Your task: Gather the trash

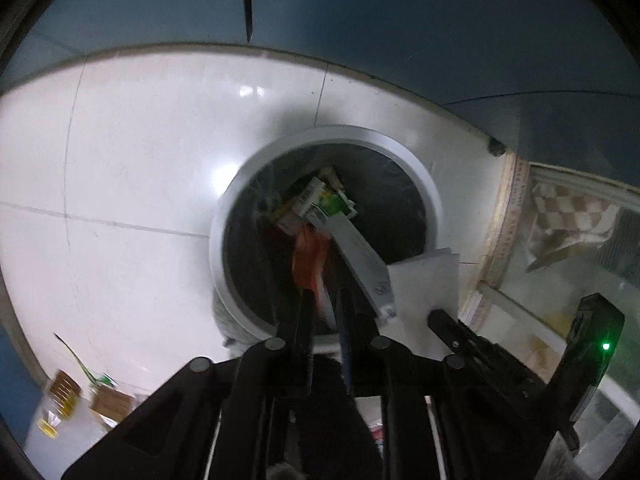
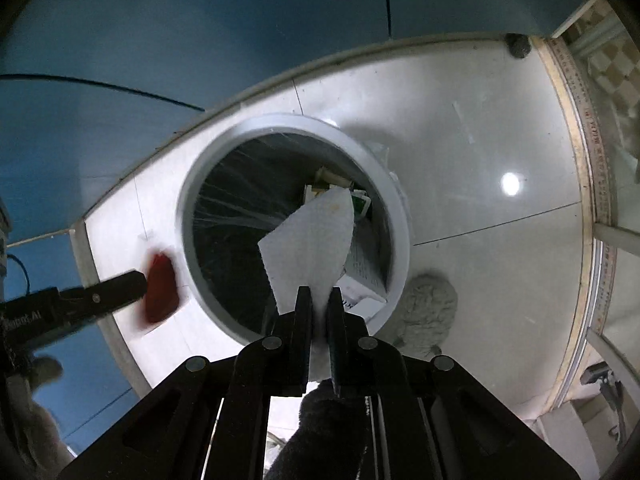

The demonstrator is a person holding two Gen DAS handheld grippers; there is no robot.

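A round bin with a white rim [image 1: 236, 200] [image 2: 280, 124] and a dark liner stands on the tiled floor. Cartons and boxes [image 1: 320, 204] lie inside it. My left gripper [image 1: 326, 300] is shut on an orange-red wrapper [image 1: 310, 264] and holds it over the bin's near rim; from the right wrist view the wrapper [image 2: 160, 286] shows blurred beside the bin's left rim. My right gripper [image 2: 319, 300] is shut on a white paper towel [image 2: 310, 240] above the bin's opening. The towel also shows in the left wrist view [image 1: 426, 280].
A blue wall [image 1: 400, 20] runs behind the bin. A grey fuzzy lump [image 2: 430, 308] lies on the floor right of the bin. Bottles and small boxes [image 1: 80, 400] sit at the lower left. A glass-fronted unit with a wooden edge [image 1: 504, 232] stands on the right.
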